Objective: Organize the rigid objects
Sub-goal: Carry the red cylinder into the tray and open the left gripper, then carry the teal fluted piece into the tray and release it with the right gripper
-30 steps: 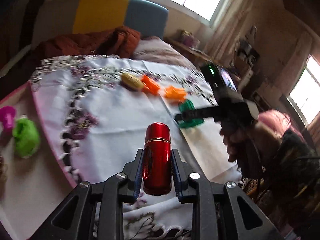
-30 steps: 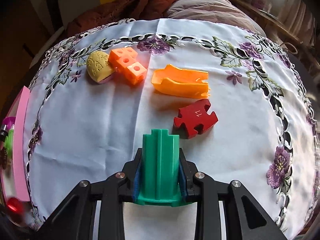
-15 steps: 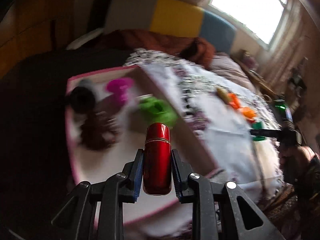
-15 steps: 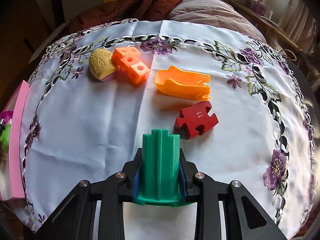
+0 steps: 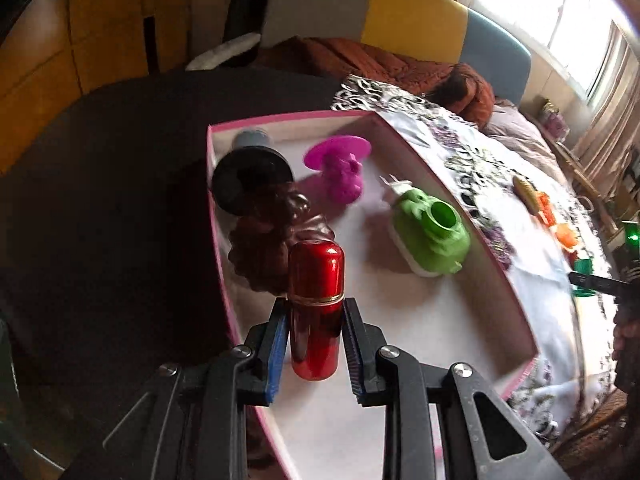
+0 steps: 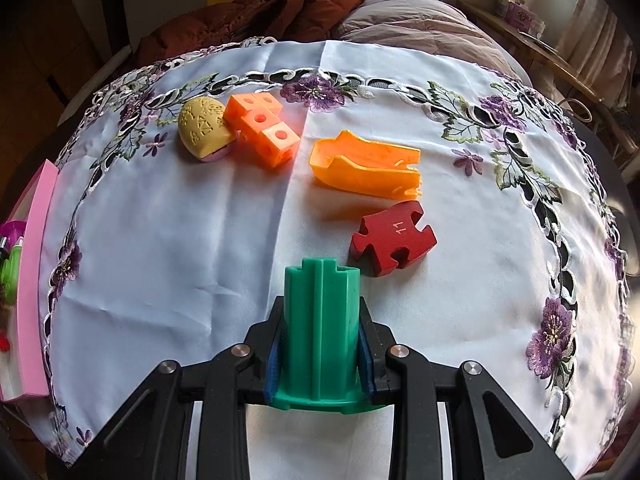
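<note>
My left gripper (image 5: 314, 316) is shut on a shiny red capsule-shaped canister (image 5: 316, 300), held above the near-left part of a pink-rimmed white box (image 5: 500, 276). Inside the box lie a green toy (image 5: 432, 236), a magenta toy (image 5: 340, 168), a dark brown figure (image 5: 272, 248) and a black round object (image 5: 248, 178). My right gripper (image 6: 322, 336) is shut on a green ribbed block (image 6: 320, 328) above the white embroidered cloth (image 6: 160, 240). On that cloth lie a red puzzle piece (image 6: 394, 238), an orange scoop-like shape (image 6: 368, 168), orange cubes (image 6: 262, 128) and a yellow dome (image 6: 202, 124).
The pink box edge (image 6: 34, 264) shows at the cloth's left side in the right wrist view. A dark round table (image 5: 100, 200) lies left of the box. Bedding and a rust-coloured blanket (image 6: 256, 12) lie beyond the cloth. A person's hand (image 5: 626, 320) holds the right gripper.
My left gripper has swung left from over the cloth to above the box, still carrying the red canister. The right gripper and its green block have stayed put.
</note>
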Demonstrator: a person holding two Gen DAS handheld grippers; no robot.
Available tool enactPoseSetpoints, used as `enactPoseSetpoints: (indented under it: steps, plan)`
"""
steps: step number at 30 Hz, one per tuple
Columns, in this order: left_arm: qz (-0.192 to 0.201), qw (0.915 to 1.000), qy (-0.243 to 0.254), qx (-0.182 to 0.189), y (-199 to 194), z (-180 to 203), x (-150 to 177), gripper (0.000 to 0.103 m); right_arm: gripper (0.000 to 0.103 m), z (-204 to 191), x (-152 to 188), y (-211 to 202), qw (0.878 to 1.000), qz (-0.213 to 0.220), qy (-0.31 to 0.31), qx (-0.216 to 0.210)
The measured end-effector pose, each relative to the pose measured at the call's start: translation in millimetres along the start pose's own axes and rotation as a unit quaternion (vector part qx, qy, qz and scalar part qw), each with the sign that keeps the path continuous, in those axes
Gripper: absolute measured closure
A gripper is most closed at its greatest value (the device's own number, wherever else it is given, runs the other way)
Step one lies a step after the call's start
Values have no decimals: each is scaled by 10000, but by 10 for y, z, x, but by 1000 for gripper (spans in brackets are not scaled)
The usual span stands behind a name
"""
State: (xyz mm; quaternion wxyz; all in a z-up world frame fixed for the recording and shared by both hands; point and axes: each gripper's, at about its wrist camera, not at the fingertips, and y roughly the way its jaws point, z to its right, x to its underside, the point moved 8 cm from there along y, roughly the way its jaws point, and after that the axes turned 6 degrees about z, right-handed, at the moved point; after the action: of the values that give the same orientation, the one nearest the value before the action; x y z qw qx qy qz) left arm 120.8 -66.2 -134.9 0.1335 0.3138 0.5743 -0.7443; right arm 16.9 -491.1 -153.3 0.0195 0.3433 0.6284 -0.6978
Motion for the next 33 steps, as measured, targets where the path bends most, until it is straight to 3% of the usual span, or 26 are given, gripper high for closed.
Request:
enactPoseSetpoints:
  steps: [6,16,33]
  plan:
    - [-7,9997,31,-222,105,-152,-69,77,72,2,0,1,10000,5,-18,15]
    - [31,9996,-157,-235,-32,-161,4,71,72,-2,5,-6,10000,6,-8,24]
    - [130,9996,-127,216,-294,52,109,71,72,-7,11,-13,10000,1,-19,57]
